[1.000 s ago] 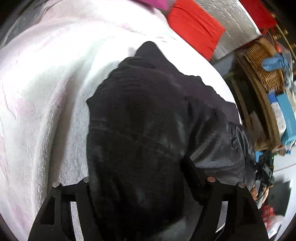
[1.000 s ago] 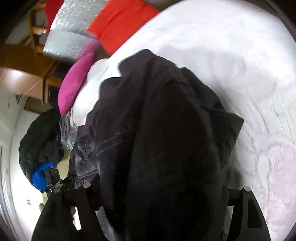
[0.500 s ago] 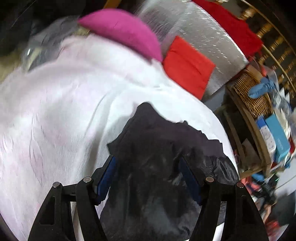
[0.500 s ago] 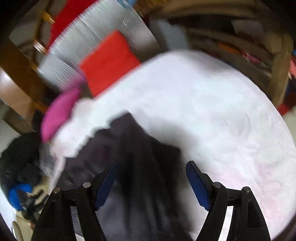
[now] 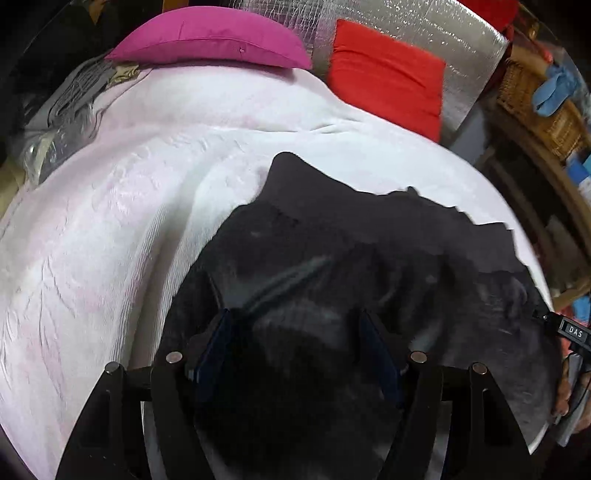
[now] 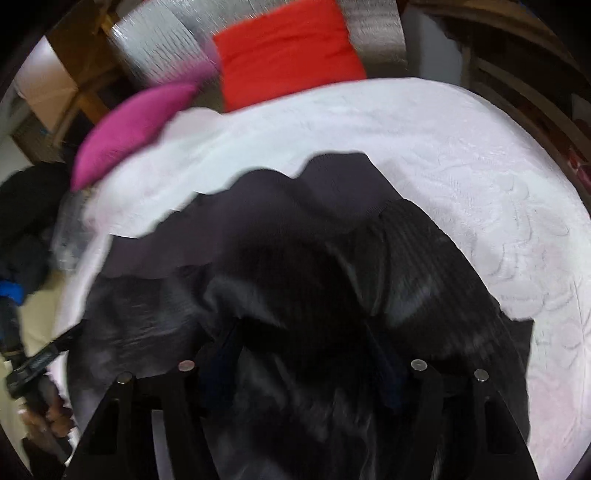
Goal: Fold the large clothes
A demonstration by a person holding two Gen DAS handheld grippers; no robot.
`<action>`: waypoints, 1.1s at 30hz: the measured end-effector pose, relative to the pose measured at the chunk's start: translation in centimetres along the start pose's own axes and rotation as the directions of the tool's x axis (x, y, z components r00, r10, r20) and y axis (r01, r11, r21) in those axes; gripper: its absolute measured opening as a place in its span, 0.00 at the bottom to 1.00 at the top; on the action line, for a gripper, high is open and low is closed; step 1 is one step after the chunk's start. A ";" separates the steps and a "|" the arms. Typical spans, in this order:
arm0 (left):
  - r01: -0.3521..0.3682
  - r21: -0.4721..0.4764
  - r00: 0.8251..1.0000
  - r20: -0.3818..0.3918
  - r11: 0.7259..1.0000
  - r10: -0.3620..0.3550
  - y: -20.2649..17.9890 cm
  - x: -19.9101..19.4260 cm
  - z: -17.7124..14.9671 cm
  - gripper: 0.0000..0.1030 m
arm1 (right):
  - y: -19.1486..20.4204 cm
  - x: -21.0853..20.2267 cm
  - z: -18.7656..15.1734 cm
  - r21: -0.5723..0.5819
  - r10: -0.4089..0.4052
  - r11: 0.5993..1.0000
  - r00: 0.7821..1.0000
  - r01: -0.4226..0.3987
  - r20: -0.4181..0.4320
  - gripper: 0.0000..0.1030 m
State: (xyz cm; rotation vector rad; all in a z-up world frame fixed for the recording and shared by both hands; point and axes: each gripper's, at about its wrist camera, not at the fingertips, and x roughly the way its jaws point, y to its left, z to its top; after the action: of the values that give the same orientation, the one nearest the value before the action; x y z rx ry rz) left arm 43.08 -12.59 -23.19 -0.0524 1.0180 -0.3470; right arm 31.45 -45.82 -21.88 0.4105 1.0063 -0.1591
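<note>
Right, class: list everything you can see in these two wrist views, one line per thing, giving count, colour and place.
dark garment: one, black, bunched on the bedspread, between both grippers' fingers.
bedspread: one, white with pale pink pattern, under the garment.
pink cushion: one, magenta, far edge of the bed.
red cushion: one, red, leaning on the silver sheet.
silver sheet: one, quilted foil, behind the cushions.
wicker basket: one, tan, on shelving at the left view's right edge.
left gripper: black, blue pads, over the garment.
right gripper: black, closing around the garment.
</note>
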 end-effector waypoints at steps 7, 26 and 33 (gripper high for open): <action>-0.015 0.031 0.998 0.061 0.999 0.013 0.1 1.8 0.0 0.69 | 0.9 3.7 2.3 0.002 -0.073 0.997 0.997 0.073 0.008 0.66; -0.290 0.175 0.930 0.284 0.941 0.234 -4.2 -4.8 -3.4 0.70 | 7.2 0.5 3.6 -0.046 0.026 0.999 0.993 -0.020 0.118 0.67; -0.318 0.166 0.927 0.262 0.934 0.269 -3.2 -3.7 -2.8 0.70 | 7.4 5.2 4.7 -0.006 -0.065 0.998 0.996 0.066 0.064 0.74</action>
State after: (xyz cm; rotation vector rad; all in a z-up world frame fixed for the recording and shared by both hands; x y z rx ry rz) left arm 38.10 -14.13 -21.00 0.2412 0.7361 -0.1627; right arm 40.25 -40.69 -22.18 0.3630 0.9581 -0.2254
